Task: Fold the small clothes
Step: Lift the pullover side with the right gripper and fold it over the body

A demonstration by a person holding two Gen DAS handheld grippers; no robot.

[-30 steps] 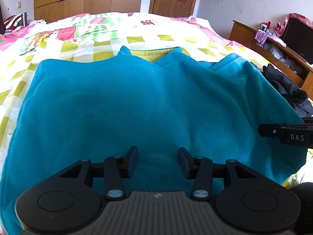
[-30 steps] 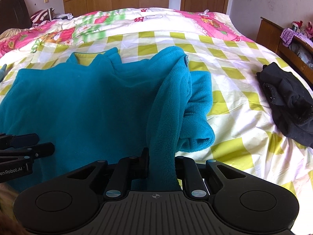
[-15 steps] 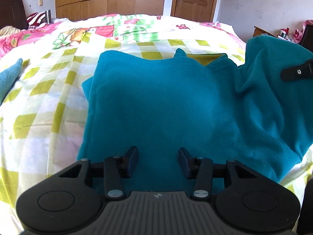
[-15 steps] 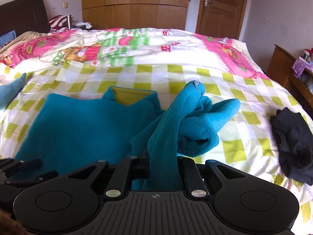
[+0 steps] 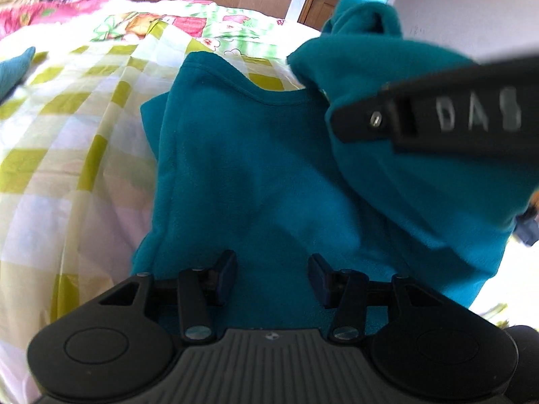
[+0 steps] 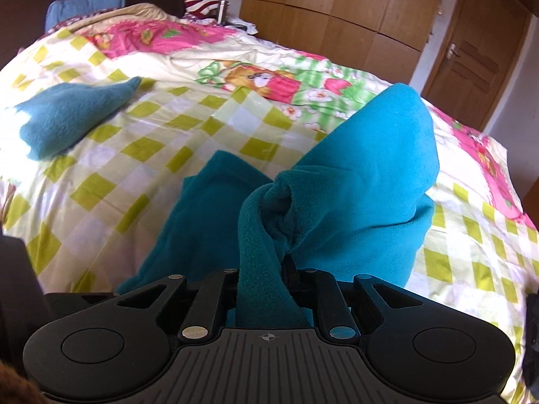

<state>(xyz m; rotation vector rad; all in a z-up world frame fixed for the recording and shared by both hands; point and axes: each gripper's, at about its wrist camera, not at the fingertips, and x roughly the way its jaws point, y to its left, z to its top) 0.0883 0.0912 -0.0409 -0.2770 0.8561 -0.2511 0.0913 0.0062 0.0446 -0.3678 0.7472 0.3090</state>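
Note:
A teal fleece top [image 5: 256, 175] lies on the checked bedspread [image 5: 67, 155]. My left gripper [image 5: 272, 274] is open and empty, low over the top's near hem. My right gripper [image 6: 262, 279] is shut on the top's right edge and holds it lifted, so that the side and sleeve [image 6: 363, 175] hang bunched over the flat body [image 6: 205, 208]. In the left wrist view the right gripper's black finger [image 5: 438, 114] crosses the upper right, with the raised fleece [image 5: 421, 181] draped under it.
Another teal fleece piece [image 6: 70, 114] lies on the bed at the far left. A dark garment [image 5: 525, 222] shows at the right edge. Wooden wardrobes [image 6: 337, 13] and a door [image 6: 471, 60] stand behind the bed.
My right gripper has carried the held side of the top up and leftward, over the body. The left gripper has shifted left along the hem, still open.

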